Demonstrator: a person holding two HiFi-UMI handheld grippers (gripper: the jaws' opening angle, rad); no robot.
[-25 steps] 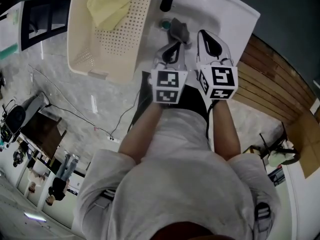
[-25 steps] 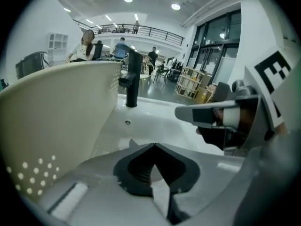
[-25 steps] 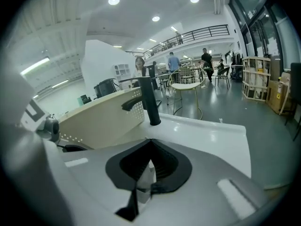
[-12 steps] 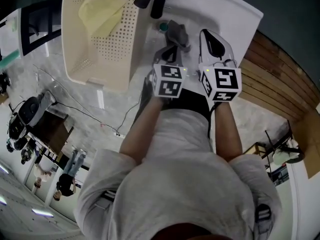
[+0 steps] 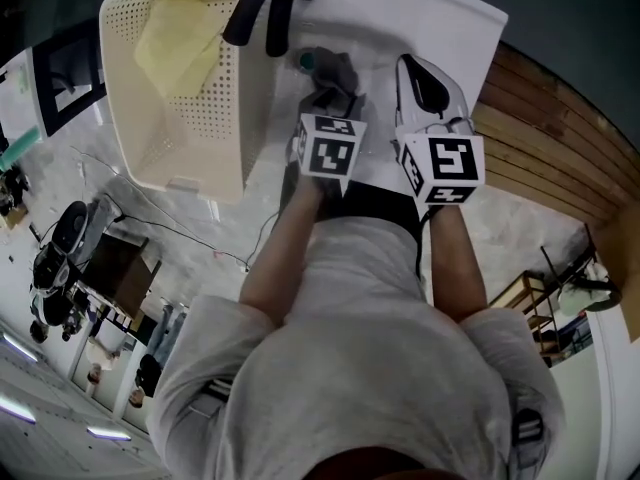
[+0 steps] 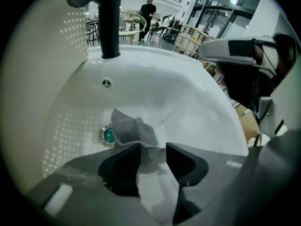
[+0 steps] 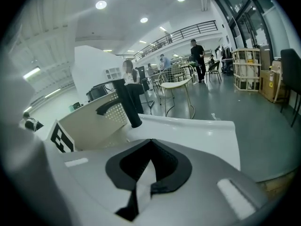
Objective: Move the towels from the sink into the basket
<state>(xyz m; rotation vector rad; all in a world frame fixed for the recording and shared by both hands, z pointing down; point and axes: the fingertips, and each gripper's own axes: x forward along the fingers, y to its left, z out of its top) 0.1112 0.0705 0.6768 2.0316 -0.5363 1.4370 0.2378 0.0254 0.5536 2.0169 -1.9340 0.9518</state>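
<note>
**Item 1. Left gripper** [image 6: 153, 149]: pointed steeply down into the sink [image 6: 193, 93]. Its jaws had just been opening and stood apart. A raised fold of the grey towel [image 6: 134, 131] lay between the tips, not yet pinched.

**Item 2. Right gripper** [image 7: 149, 142]: held over the near right side of the basin, jaws together, nothing between them.

**Item 3. Grey towel:** crumpled on the basin floor, just beside the teal drain plug [image 6: 109, 135].

**Item 4. Faucet** [image 6: 112, 18]: black, upright behind the drain.

**Item 5. Basket** [image 5: 170, 138]: perforated, cream, against the sink's left side, with a yellow towel [image 5: 180, 43] already inside.

**Risks, as judged:** Closing on only the thin fold could let the towel slip free on the lift. Going deeper could knock the tips on the porcelain. A trailing corner might snag the faucet on the way to the basket.

**View notes:** Only the left gripper view showed the fold between the jaws and the drain plug. Only the head view showed the basket's contents. Only the right gripper view confirmed that gripper held nothing.
</note>
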